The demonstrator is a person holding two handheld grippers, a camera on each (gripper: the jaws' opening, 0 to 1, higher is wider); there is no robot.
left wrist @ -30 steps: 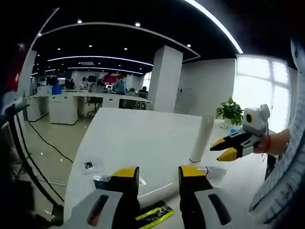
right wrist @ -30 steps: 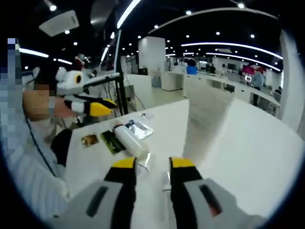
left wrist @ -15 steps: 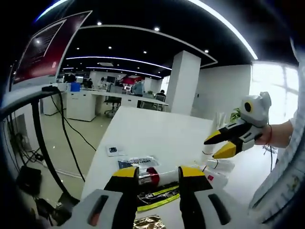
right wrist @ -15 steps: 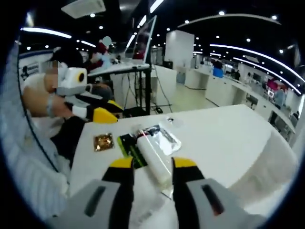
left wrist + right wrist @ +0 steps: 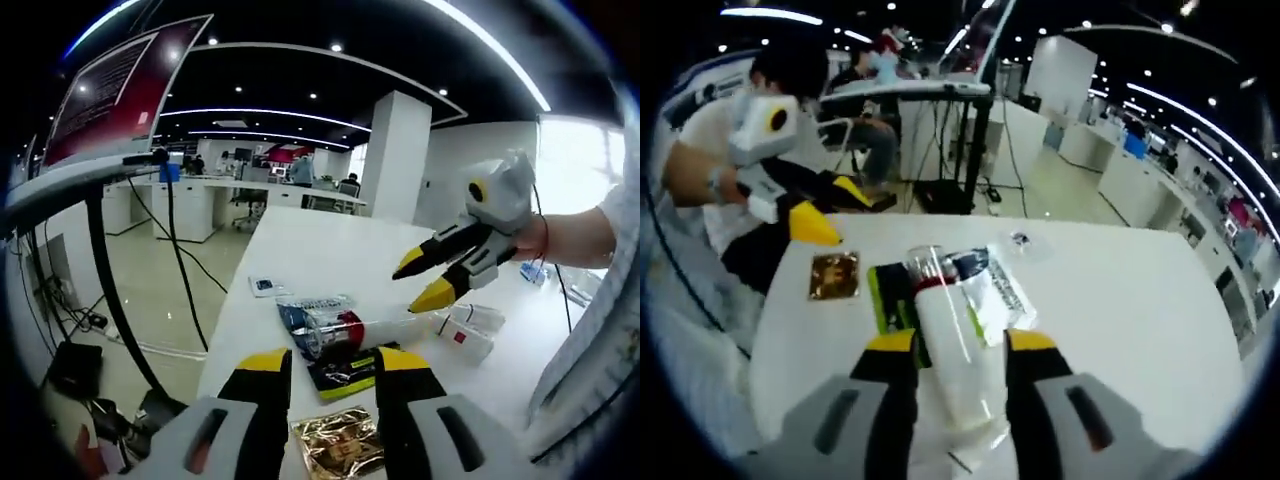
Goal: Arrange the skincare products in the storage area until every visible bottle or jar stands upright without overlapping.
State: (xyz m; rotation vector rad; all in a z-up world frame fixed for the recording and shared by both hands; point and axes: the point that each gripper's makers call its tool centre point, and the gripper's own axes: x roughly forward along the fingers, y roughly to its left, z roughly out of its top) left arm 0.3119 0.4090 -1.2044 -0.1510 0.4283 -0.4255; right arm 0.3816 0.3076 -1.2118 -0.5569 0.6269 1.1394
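A white tube (image 5: 955, 360) with a clear cap lies flat on the white table (image 5: 1120, 300), framed by the open jaws of my right gripper (image 5: 961, 345). In the left gripper view this tube (image 5: 345, 328) shows a red band, and the right gripper (image 5: 418, 283) hovers open above and to its right. My left gripper (image 5: 332, 365) is open and holds nothing, near the table's edge. It enters the right gripper view as the left gripper (image 5: 835, 208). Flat sachets lie around the tube: gold (image 5: 340, 445), green-black (image 5: 345, 370), and silvery blue (image 5: 300, 305).
A small white box (image 5: 465, 337) lies right of the tube. A small card (image 5: 268, 286) sits farther along the table. A black monitor stand (image 5: 110, 260) rises off the table's left side. Desks and seated people fill the office behind.
Both cameras dropped toward the table, bringing the tube and sachets closer. The right gripper moved lower and nearer over the tube. Both grippers stay open.
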